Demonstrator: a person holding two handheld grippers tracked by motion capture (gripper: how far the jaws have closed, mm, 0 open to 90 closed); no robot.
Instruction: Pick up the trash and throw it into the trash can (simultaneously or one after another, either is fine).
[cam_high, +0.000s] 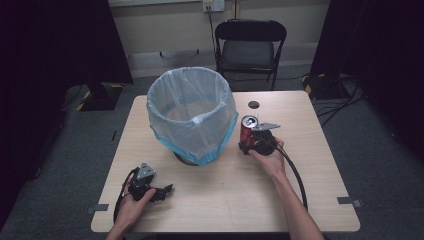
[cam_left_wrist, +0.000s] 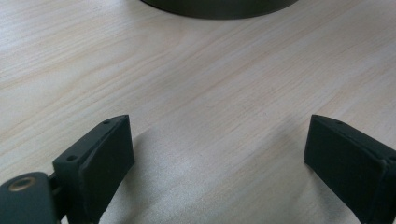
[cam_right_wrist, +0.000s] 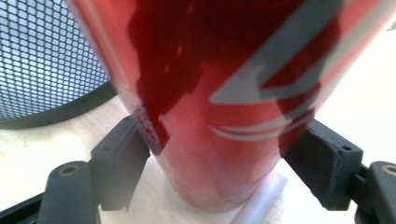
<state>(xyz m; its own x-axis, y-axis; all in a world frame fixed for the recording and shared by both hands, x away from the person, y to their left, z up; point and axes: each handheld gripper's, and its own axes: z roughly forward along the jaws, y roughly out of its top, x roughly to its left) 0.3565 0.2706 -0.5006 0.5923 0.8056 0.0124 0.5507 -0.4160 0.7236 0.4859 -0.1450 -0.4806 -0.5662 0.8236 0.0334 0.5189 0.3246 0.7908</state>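
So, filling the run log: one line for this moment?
right hand-held gripper: shut on red can | left hand-held gripper: open, by table | lined bin: centre

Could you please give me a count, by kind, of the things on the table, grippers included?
Red can: 1
Mesh bin with a bag liner: 1
Grippers: 2, the left gripper and the right gripper
Total: 4

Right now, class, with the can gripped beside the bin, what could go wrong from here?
1. The right gripper holds the can low on its body; lifted, the can could tip.
2. The can's top looks open; any leftover drink might spill on the table.
3. The bin stands close; a swing could knock it.
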